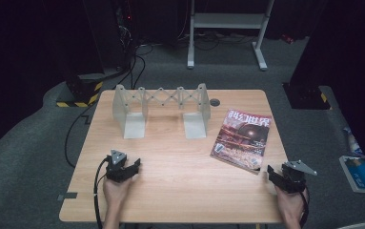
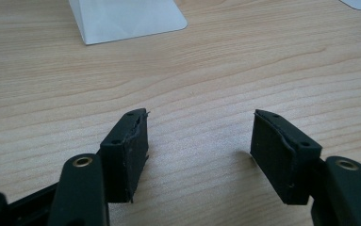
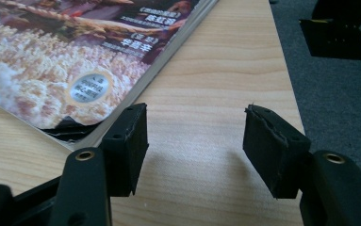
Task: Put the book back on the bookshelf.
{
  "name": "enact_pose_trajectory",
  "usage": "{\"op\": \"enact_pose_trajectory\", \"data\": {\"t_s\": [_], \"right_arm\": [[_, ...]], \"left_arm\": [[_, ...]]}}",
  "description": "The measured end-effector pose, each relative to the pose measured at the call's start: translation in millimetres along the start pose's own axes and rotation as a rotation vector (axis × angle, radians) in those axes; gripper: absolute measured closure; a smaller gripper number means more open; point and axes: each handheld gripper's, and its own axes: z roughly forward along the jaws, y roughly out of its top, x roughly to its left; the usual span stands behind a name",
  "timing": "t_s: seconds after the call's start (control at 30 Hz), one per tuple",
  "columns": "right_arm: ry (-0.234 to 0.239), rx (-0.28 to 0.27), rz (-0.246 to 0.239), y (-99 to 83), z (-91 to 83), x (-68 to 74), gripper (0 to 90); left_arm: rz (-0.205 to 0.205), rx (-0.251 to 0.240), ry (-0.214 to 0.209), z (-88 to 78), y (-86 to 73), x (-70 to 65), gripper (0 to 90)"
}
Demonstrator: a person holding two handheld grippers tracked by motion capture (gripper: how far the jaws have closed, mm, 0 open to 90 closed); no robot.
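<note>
1. My right gripper (image 1: 271, 172) sits at the desk's (image 1: 180, 157) right edge, close to the front right corner, and the magazine (image 1: 242, 138) lies just ahead of it and slightly to its inner side, toward the middle of the desk. In the right gripper view the magazine's (image 3: 74, 61) near corner lies just beside the tip of one finger (image 3: 128, 141); I cannot tell whether it touches.

2. My right jaws stand wide with only bare wood between them; nothing is held.

3. My left gripper (image 1: 135, 167) rests near the front left part of the desk, well apart from the magazine. Its jaws also stand wide over bare wood, as the left gripper view (image 2: 199, 150) shows. So my right hand is by far the nearer one.

4. The magazine lies flat, cover up, along the right edge of the desk. Its long axis runs from the front of the desk toward the back edge, tilted a little, so the title end points toward the back right corner and the near end toward my right hand.

5. The grey folding rack (image 1: 161, 107) stands along the back edge, left of the magazine and apart from it.

6. I judge the move ahead turns on that near corner: I would need to shift the right jaws inward to straddle it.
</note>
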Motion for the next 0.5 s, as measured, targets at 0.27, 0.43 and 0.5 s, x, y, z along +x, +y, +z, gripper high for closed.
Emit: {"op": "enact_pose_trajectory", "data": {"t_s": [0.27, 0.43, 0.5], "right_arm": [[0.039, -0.008, -0.005, 11.7, 5.3, 5.5, 39.5], [0.064, -0.004, -0.008, 22.3, 13.7, 9.9, 37.5], [0.071, 0.007, 0.002, 26.7, 19.7, 10.8, 36.4]], "left_arm": [[0.002, 0.000, 0.001, 0.0, 0.0, -0.1, 37.2], [-0.001, 0.002, 0.005, 0.0, 0.1, 0.2, 37.2], [-0.007, -0.001, 0.003, 0.1, 0.1, 0.3, 37.2]]}}
